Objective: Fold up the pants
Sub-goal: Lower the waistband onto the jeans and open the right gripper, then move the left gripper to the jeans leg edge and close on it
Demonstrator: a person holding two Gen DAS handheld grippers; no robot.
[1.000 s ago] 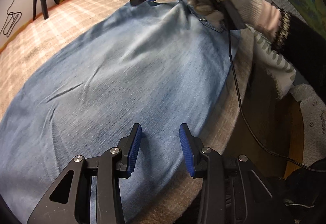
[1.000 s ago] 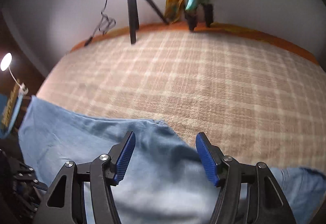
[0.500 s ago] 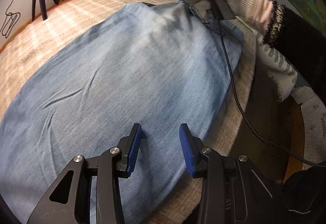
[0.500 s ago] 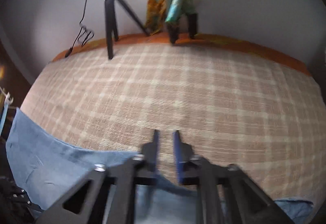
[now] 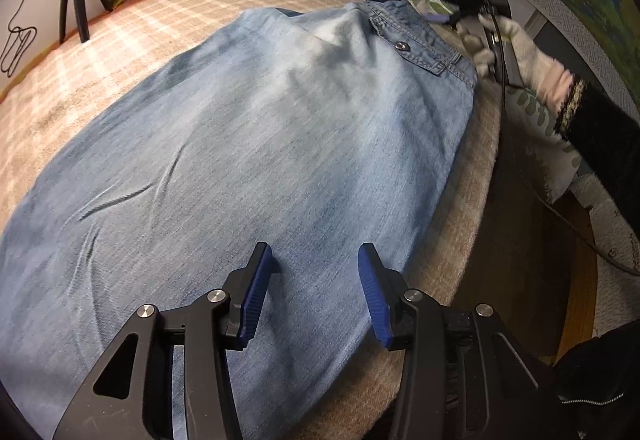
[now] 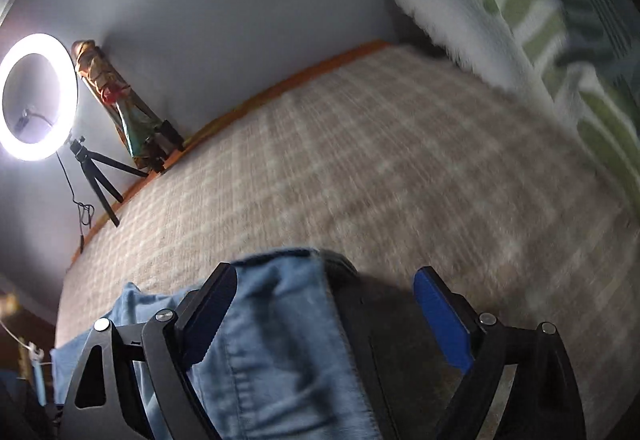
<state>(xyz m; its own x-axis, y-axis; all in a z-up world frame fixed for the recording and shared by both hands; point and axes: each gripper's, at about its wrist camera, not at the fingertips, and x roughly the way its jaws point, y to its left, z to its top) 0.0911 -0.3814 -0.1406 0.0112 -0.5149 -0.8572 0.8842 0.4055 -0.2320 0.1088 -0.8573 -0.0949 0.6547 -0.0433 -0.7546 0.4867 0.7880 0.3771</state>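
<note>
The bed point(image 5: 120, 52), under its beige checked cover, fills both views. My pants point(image 5: 256, 144), light blue denim, lie flat across it and take up the centre and lower left of the left wrist view, waistband at the upper right. A green-patterned pillow point(image 6: 560, 24) sits in the upper right of the right wrist view, a ring light point(image 6: 38, 96) on its tripod at the left edge. My left gripper point(image 5: 316, 272) hovers over the lower pant fabric, jaws apart, nothing between them; they have just been opening a little. My right gripper point(image 6: 324, 304) has just been opening wide; the waistband edge shows between its jaws, and neither pad presses on it. My gloved right hand point(image 5: 516, 44) is at the right edge.
</note>
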